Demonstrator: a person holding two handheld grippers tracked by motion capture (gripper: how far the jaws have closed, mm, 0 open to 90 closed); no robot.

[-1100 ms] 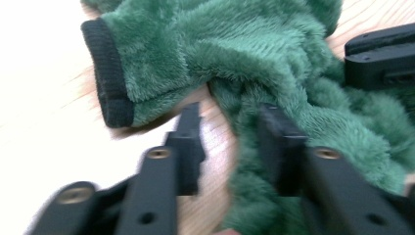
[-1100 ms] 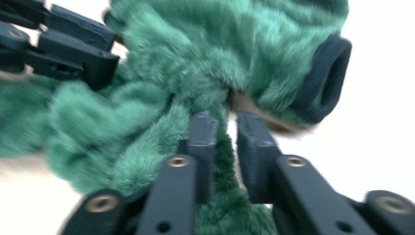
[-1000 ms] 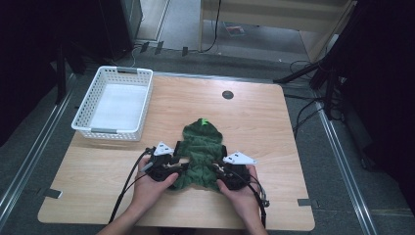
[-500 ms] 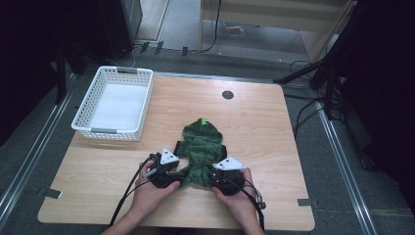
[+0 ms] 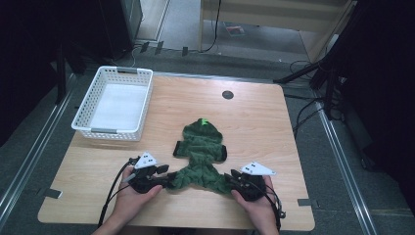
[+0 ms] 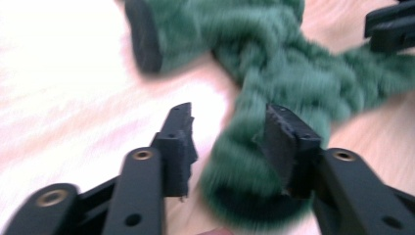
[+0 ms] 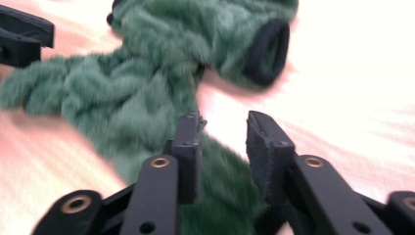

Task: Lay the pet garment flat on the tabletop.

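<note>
Left gripper (image 5: 164, 180) at near-left table (image 5: 254, 112) edge, jaws partly apart and just narrowing, one corner of green fleece garment (image 5: 200, 156) lying between them, grip itself not resolvable through blur. Right gripper (image 5: 234, 182) at opposite lower corner of same garment, jaws likewise partly apart and just narrowing, fleece under and between them. Garment spread flat at table centre, black-edged cuffs (image 7: 266, 51) further out. White basket (image 5: 115, 103) well apart, far left.
</note>
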